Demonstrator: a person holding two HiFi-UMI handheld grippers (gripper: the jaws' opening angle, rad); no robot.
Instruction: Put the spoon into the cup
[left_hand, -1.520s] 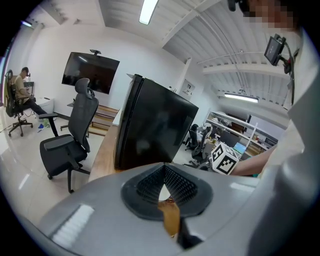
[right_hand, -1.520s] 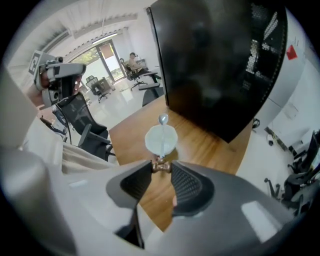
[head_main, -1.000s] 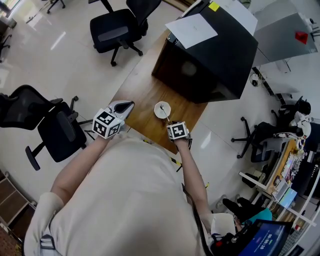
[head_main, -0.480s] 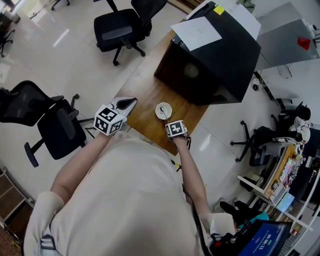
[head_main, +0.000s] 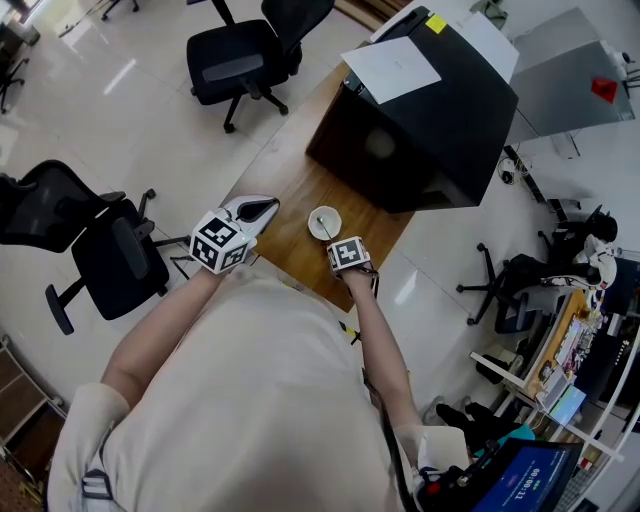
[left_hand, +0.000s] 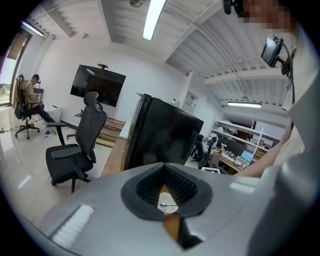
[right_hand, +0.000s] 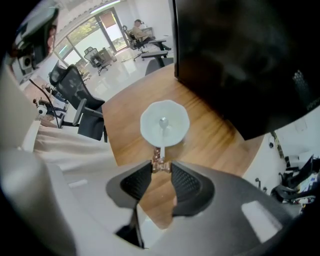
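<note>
Wooden table (right_hand: 210, 140) carries the cup (right_hand: 147, 125). The right gripper (right_hand: 161, 167), clamped on the spoon (right_hand: 162, 122), has edged closer, with the bowl now inside. Release looks next; the left gripper (left_hand: 164, 170) stays closed, empty.

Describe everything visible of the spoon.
The spoon is slim, with a pale, shiny-looking bowl and stem and a coppery, beaded ornament at the handle's end. Its bowl sits inside the white cup on the wooden table, and the stem crosses the cup's rim toward the right tool. That tool points down and is closed on the ornamental end, with a jaw pressing on each side. Whether the bowl touches the cup's bottom cannot be told.
</note>
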